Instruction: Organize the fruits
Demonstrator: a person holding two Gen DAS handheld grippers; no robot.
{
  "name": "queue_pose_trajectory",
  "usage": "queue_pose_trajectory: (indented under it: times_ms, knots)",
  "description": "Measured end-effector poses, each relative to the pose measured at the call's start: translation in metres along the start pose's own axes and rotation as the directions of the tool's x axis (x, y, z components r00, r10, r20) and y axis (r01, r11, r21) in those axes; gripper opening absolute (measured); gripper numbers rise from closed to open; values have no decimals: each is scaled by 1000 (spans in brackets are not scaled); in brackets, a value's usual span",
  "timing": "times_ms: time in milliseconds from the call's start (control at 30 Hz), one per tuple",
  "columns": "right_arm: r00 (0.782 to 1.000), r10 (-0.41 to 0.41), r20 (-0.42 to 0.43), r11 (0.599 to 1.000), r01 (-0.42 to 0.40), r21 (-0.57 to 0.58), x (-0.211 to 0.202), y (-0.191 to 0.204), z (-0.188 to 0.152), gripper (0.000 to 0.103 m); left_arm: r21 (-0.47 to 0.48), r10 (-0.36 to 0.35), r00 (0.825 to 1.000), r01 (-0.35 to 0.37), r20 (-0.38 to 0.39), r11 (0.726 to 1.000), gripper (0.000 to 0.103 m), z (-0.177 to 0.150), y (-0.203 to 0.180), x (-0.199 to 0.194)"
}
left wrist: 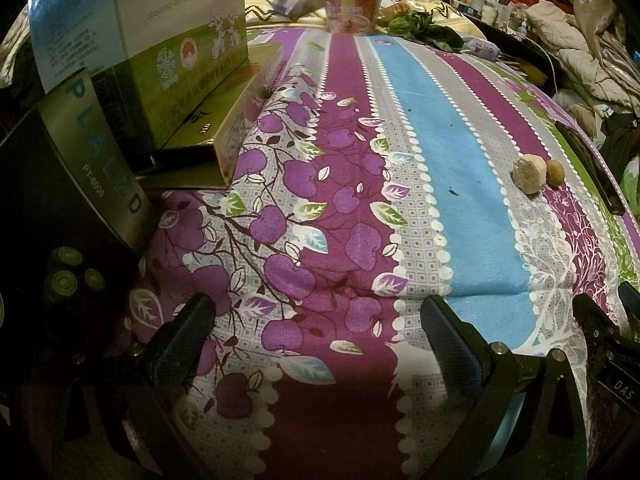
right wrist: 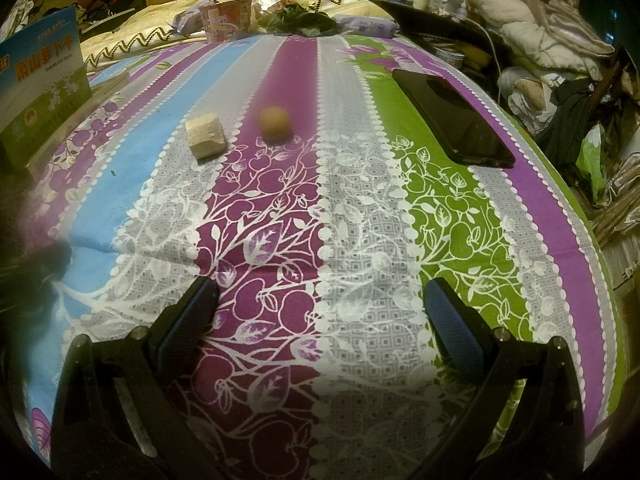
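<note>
We count one round brown fruit (right wrist: 274, 120) and one pale block (right wrist: 205, 136) ahead of our right claw (right wrist: 320, 312); both claws released, left claw (left wrist: 316, 332) too. Patterned bedspread (right wrist: 360, 220), cluttered bedroom.

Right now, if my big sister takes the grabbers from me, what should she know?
Left gripper: fingers open, holding nothing, low over the striped floral bedsheet.
Right gripper: fingers open, holding nothing.
The small round brown fruit and the pale blocky chunk sit apart on the sheet, ahead of the right gripper. A black phone lies to their right.
Done: nothing picked up so far.
Left: gather the fruit pieces together; the right gripper looks closer.
</note>
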State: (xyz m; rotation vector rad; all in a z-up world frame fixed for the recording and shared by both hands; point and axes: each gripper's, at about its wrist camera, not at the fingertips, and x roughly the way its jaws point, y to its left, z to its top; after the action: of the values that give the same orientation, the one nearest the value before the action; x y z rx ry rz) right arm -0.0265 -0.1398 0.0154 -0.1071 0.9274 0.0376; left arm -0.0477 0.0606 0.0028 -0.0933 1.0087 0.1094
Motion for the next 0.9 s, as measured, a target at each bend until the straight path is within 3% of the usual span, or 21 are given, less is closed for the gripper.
queue_pose_trajectory:
  times_ms: [900]
  knots:
    - [1000,0,0,1000,0,0,0,0,0,103,1,2,1000,-2,1,1000,103,-5,0,-2]
